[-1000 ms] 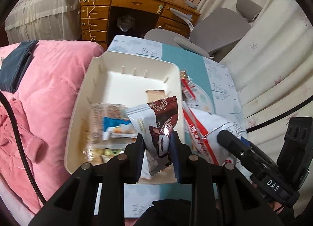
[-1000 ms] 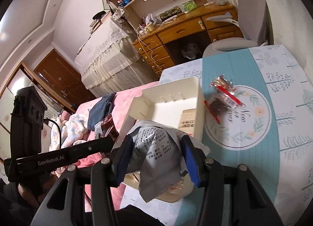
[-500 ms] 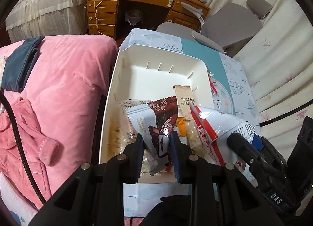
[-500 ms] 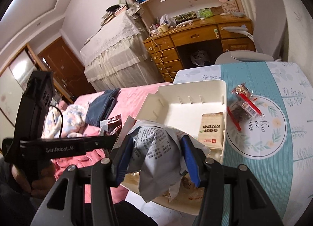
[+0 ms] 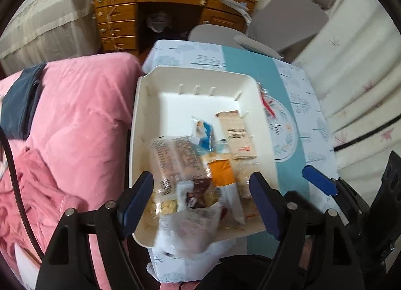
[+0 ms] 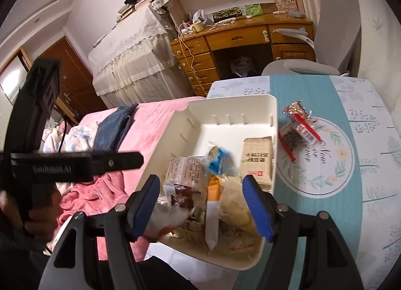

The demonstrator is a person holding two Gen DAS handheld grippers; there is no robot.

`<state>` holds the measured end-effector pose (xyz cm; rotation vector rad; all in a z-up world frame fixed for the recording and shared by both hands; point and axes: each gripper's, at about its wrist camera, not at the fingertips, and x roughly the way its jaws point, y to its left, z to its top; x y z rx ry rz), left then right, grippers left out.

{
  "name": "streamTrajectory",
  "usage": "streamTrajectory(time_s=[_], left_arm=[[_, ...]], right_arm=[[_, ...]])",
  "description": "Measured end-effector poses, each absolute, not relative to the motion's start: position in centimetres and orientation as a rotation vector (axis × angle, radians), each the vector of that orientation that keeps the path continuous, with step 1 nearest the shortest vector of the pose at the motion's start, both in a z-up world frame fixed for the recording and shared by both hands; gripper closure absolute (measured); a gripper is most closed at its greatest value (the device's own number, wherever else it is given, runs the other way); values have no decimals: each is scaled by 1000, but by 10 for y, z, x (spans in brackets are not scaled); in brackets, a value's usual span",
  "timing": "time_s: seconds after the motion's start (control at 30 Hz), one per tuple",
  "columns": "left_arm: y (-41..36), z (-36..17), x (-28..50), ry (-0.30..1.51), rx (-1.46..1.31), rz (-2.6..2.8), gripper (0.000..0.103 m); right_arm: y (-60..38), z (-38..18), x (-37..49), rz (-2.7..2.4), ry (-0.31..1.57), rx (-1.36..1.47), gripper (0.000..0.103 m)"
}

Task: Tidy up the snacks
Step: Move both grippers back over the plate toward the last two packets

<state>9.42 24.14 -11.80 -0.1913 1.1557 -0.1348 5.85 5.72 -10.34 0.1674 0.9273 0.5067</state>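
Snack packets fill the near end of the cream rectangular plastic bin [image 5: 140, 124] standing on the counter [image 6: 356, 214] with its teal and white patterned cloth. We hold the left gripper [image 5: 201, 201] and the right gripper [image 6: 201, 204] over that pile, both spread wide and gripping nothing. A tan upright packet [image 6: 256, 157] lies against the bin's right wall. Two small red-striped packets [image 6: 298, 128] lie on the counter just beside the bin.
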Motion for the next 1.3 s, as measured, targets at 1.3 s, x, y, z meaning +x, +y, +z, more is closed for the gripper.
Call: streamTrajectory(time_s=[1.3], left_arm=[[67,-129,347,1435,54,-271,25]], right_arm=[[-26,-163,157,394,839,-213,27]])
